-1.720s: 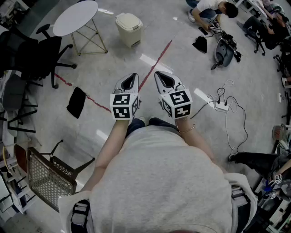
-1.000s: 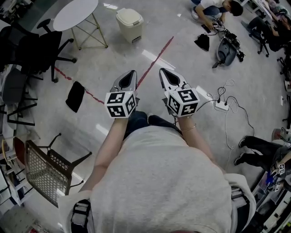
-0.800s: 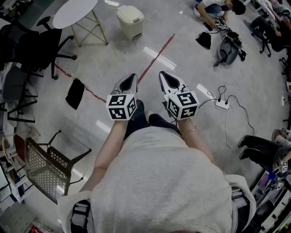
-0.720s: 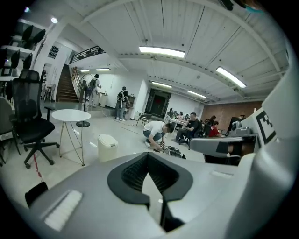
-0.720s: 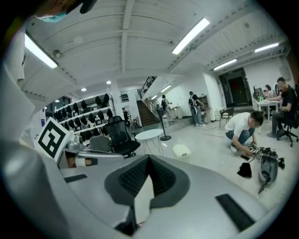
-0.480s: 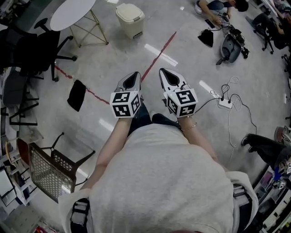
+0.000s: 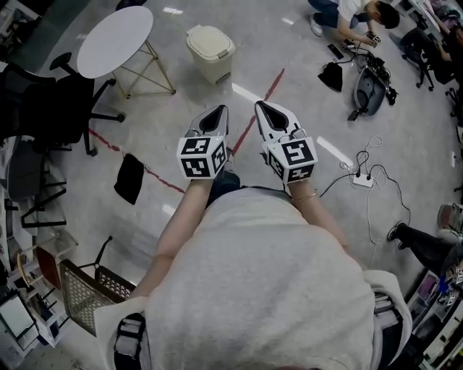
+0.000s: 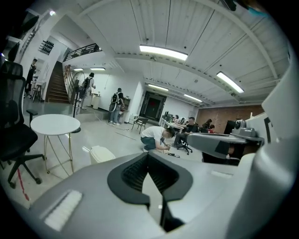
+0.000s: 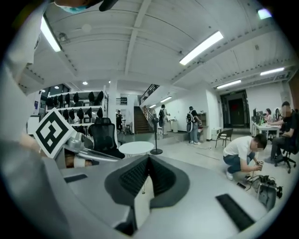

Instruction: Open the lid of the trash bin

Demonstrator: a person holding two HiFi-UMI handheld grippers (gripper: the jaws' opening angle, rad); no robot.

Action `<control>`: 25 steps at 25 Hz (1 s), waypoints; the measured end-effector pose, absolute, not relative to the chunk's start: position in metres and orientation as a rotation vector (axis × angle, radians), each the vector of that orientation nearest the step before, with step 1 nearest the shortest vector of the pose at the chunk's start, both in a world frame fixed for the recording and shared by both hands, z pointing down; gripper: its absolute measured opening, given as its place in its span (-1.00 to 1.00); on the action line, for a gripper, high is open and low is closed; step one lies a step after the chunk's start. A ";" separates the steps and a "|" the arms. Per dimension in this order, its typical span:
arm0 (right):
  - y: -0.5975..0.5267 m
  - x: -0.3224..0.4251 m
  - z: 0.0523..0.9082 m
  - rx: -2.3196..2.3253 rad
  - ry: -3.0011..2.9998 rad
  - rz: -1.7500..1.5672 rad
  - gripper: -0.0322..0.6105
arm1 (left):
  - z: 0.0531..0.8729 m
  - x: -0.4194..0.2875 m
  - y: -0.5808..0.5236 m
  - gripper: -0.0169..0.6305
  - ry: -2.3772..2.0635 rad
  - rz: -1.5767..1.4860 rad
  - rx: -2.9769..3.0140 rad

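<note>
The trash bin (image 7: 210, 52) is a small cream bin with its lid down, standing on the grey floor ahead of me, beside a round white table (image 7: 116, 42). In the left gripper view the bin (image 8: 102, 154) shows low and left of the jaws. My left gripper (image 7: 217, 110) and right gripper (image 7: 262, 106) are held side by side at chest height, pointing forward, well short of the bin. Each has its jaws closed tip to tip with nothing between them, as the left gripper (image 8: 148, 154) and right gripper (image 9: 148, 158) show in their own views.
A black office chair (image 7: 43, 101) stands at the left, and a black bag (image 7: 130, 177) lies on the floor. A red tape line (image 7: 249, 128) runs toward the bin. A power strip with cables (image 7: 362, 177) lies at the right. A person crouches at the far right (image 7: 354, 11). A mesh chair (image 7: 90, 293) stands behind me on the left.
The bin has slid lower in the head view and looks nearer as the person walks toward it. Both grippers stay shut and side by side.
</note>
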State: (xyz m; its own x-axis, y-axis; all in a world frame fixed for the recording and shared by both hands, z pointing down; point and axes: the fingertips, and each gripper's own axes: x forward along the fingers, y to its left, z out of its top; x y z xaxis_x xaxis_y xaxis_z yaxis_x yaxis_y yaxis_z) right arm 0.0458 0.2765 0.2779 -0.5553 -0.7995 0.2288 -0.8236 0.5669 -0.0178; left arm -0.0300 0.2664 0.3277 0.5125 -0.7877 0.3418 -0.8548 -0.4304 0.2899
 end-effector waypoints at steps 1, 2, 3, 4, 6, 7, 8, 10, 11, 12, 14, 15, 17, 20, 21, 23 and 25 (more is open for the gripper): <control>0.262 0.040 0.277 1.368 -2.602 0.183 -0.88 | 0.325 -0.034 0.253 -0.92 -1.339 0.219 2.349; 0.248 0.033 0.275 1.367 -2.597 0.180 -0.88 | 0.323 -0.038 0.240 -0.92 -1.329 0.221 2.363; 0.235 0.027 0.274 1.363 -2.592 0.173 -0.88 | 0.320 -0.043 0.228 -0.92 -1.323 0.222 2.377; 0.223 0.020 0.272 1.358 -2.590 0.160 -0.88 | 0.317 -0.047 0.216 -0.92 -1.319 0.222 2.389; 0.205 0.008 0.268 1.354 -2.583 0.138 -0.88 | 0.312 -0.054 0.194 -0.92 -1.305 0.214 2.401; 0.200 0.003 0.268 1.354 -2.579 0.143 -0.88 | 0.310 -0.056 0.185 -0.92 -1.283 0.201 2.398; 0.196 -0.001 0.268 1.352 -2.577 0.157 -0.88 | 0.310 -0.058 0.179 -0.92 -1.252 0.185 2.391; 0.190 -0.007 0.270 1.330 -2.574 0.176 -0.88 | 0.311 -0.061 0.169 -0.92 -1.195 0.150 2.368; 0.187 -0.008 0.271 1.314 -2.568 0.166 -0.88 | 0.313 -0.061 0.165 -0.92 -1.176 0.141 2.357; 0.184 -0.007 0.272 1.300 -2.561 0.152 -0.88 | 0.317 -0.060 0.163 -0.92 -1.166 0.144 2.350; 0.175 0.000 0.272 1.304 -2.560 0.163 -0.88 | 0.327 -0.057 0.159 -0.92 -1.160 0.183 2.346; 0.169 0.004 0.273 1.320 -2.568 0.196 -0.88 | 0.332 -0.056 0.156 -0.92 -1.159 0.209 2.344; 0.157 0.010 0.274 1.346 -2.581 0.260 -0.88 | 0.339 -0.055 0.147 -0.92 -1.154 0.237 2.333; 0.136 0.014 0.274 1.350 -2.607 0.295 -0.88 | 0.341 -0.058 0.127 -0.92 -1.171 0.237 2.329; 0.127 0.014 0.273 1.344 -2.617 0.294 -0.88 | 0.342 -0.059 0.119 -0.92 -1.187 0.239 2.334; 0.105 0.018 0.275 1.331 -2.619 0.274 -0.88 | 0.344 -0.060 0.098 -0.92 -1.220 0.252 2.341; 0.077 0.024 0.283 1.317 -2.603 0.282 -0.88 | 0.350 -0.058 0.072 -0.92 -1.238 0.276 2.337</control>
State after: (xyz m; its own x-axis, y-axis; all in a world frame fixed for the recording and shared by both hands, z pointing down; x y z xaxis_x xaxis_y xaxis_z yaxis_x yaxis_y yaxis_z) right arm 0.0242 0.0775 0.2832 -0.5785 -0.7693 0.2712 -0.8095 0.5823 -0.0749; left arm -0.0582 0.0724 0.3496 0.5710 -0.7234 0.3881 -0.8197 -0.4769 0.3172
